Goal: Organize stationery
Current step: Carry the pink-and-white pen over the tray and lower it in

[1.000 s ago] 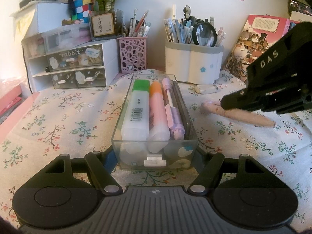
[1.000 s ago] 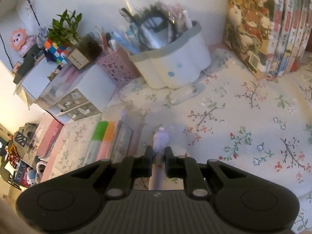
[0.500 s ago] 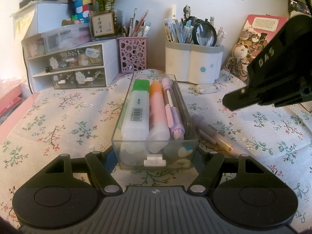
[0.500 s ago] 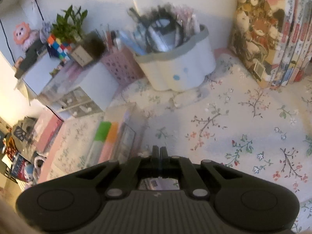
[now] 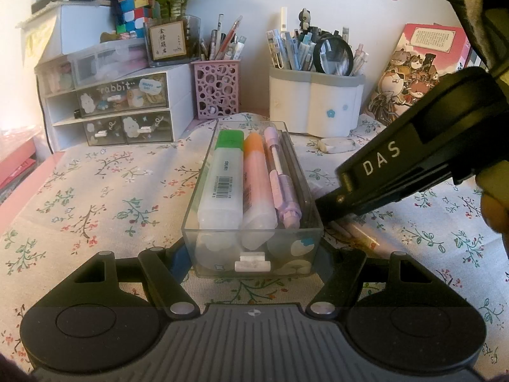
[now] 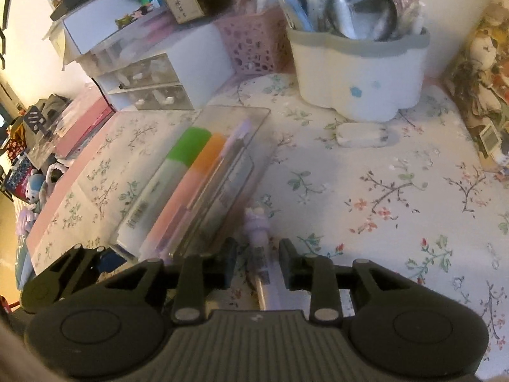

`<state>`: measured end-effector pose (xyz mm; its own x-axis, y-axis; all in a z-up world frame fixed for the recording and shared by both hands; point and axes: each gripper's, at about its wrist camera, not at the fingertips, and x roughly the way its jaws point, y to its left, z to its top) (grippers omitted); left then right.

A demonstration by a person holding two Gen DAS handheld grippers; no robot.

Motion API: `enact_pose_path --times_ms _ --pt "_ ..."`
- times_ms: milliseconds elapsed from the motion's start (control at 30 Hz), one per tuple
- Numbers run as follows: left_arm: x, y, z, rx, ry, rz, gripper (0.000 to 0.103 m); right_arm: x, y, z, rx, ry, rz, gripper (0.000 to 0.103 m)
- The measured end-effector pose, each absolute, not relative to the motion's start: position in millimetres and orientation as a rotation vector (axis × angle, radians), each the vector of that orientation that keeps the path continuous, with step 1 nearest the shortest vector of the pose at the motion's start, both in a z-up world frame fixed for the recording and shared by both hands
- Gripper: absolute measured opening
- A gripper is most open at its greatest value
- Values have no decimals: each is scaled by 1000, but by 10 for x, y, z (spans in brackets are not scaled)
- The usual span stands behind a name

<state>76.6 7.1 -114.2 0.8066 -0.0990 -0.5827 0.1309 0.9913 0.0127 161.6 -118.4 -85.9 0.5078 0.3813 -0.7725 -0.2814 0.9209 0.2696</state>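
Left claw (image 5: pixel 253 254) pinches the near end of the clear tray (image 5: pixel 222 165) on the floral table (image 5: pixel 95 191) — green, orange and purple markers inside. Right claw (image 6: pixel 257 265) opening, jaws spread astride a lilac pen (image 6: pixel 259 232) lying just right of the tray — pads clear of it.

clear tray (image 5: pixel 251 248) sitting mid-cloth at the centre of the left wrist view, holding three markers (image 5: pixel 254 175) lying side by side lengthwise. drawer unit (image 5: pixel 121 108) standing at 10 o'clock of the tray; lattice pen cup (image 5: pixel 217 87) at 11 o'clock; wide pen holder (image 5: pixel 315 105) at 1 o'clock, eraser (image 5: pixel 336 145) lying just before it. books (image 5: pixel 413 73) leaning at 2 o'clock. loose pen (image 6: pixel 264 254) lying on tablecloth (image 5: pixel 95 191) just beside the tray's 3 o'clock wall.
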Motion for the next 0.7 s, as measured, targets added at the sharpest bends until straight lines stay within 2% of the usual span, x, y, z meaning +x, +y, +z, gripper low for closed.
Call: enact_pose_path --times_ms 33,67,700 --pt "766 71 -1142 53 620 -123 72 1628 -1192 -866 120 965 390 8" --pt "766 71 -1142 53 620 -123 72 1635 -1202 -868 129 965 386 8" --pt "765 74 -1141 54 620 -123 72 1685 -1709 -749 592 871 300 7"
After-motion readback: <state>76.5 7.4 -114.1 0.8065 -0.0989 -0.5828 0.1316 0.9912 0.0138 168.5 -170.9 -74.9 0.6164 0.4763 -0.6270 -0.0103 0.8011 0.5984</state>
